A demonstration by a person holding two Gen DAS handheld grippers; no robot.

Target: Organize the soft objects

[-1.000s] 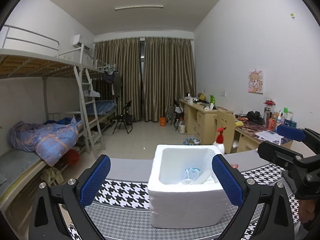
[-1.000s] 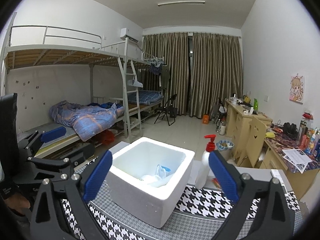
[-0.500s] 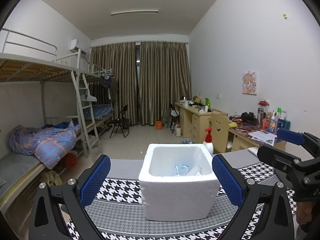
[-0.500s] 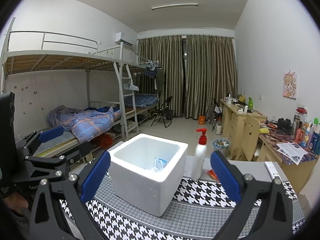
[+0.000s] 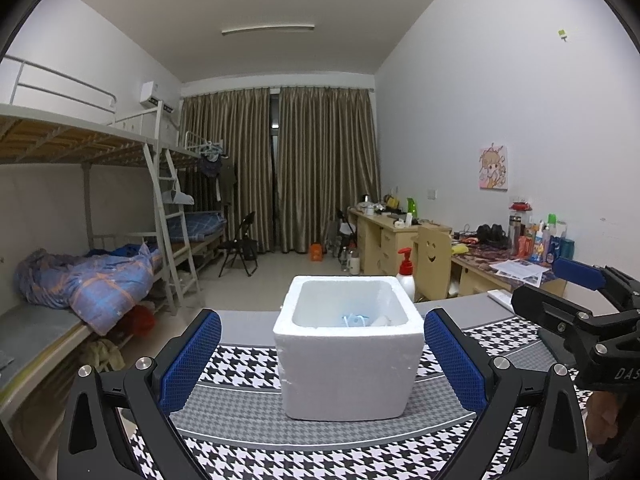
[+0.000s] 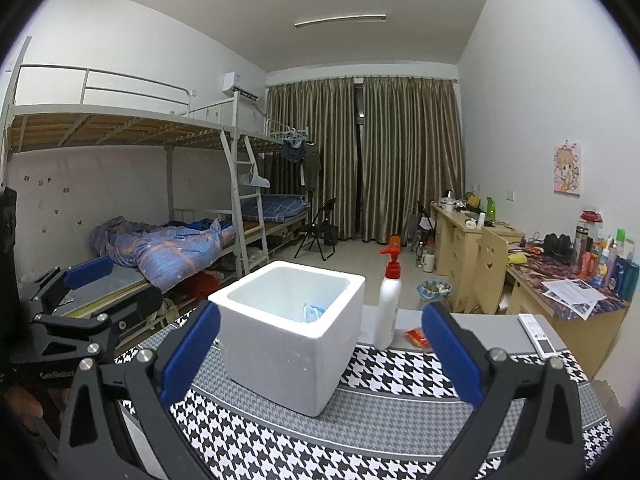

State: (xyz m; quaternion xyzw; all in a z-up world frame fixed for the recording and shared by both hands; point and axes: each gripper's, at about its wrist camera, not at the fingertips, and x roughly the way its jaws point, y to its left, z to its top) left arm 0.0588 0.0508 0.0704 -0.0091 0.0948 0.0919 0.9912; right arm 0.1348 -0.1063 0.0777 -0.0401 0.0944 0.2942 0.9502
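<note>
White foam box (image 5: 348,364), houndstooth black-white cloth (image 5: 248,364)

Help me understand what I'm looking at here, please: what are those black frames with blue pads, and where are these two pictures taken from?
There is no robot: a person holds a two-finger gripper in each hand, each with a fisheye camera looking along its fingers. In the left wrist view, the left gripper stands open with nothing between its blue pads; the other one shows at the edge. The right wrist view shows the right gripper, also open and empty.

Both face a white foam box on a houndstooth mat. Something light blue lies inside; I cannot tell what. Beyond the box stand a white pump bottle, a small orange packet and a remote control.
</note>
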